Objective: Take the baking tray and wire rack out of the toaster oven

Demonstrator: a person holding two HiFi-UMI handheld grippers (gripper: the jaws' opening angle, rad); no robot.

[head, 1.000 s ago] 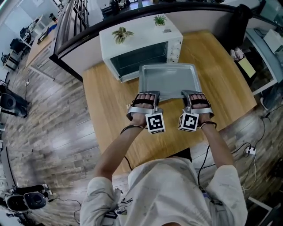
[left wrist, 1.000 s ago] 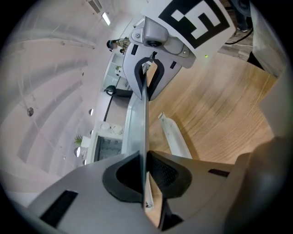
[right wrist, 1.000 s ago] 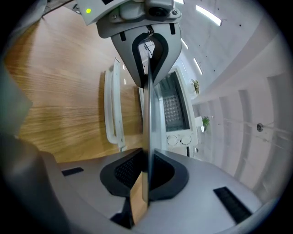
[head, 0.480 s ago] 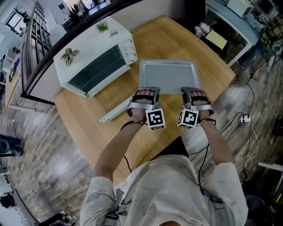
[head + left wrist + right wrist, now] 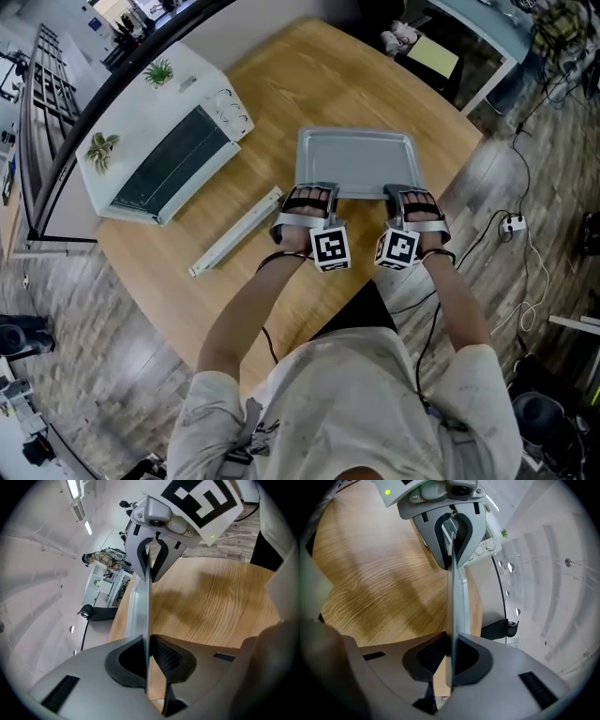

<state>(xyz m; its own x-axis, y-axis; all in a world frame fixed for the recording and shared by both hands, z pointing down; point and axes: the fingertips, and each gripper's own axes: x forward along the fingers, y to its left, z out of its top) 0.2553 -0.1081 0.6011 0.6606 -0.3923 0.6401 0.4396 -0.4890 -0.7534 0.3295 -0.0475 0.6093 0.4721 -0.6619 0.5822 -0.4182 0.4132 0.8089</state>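
Observation:
The grey baking tray [image 5: 356, 161] hangs level over the wooden table [image 5: 309, 84], to the right of the white toaster oven [image 5: 150, 103]. My left gripper [image 5: 309, 200] and right gripper [image 5: 412, 200] are each shut on the tray's near rim, side by side. In the left gripper view the rim [image 5: 147, 611] runs edge-on between my left gripper's pads [image 5: 147, 660], with the other gripper [image 5: 152, 557] clamped farther along. The right gripper view mirrors this: rim [image 5: 451, 616], my right gripper [image 5: 451, 660], left one [image 5: 452, 536] beyond. The oven's dark inside hides any wire rack.
The oven door's bar [image 5: 234, 232] juts out over the table left of the tray. Two small plants [image 5: 159, 70] stand on the oven's top. A side desk [image 5: 441, 56] is at the upper right. Cables and a plug strip [image 5: 511, 223] lie on the floor.
Both grippers have carried the tray out from in front of the oven's mouth and off to the right. The oven now lies well to the left. The grips are unchanged.

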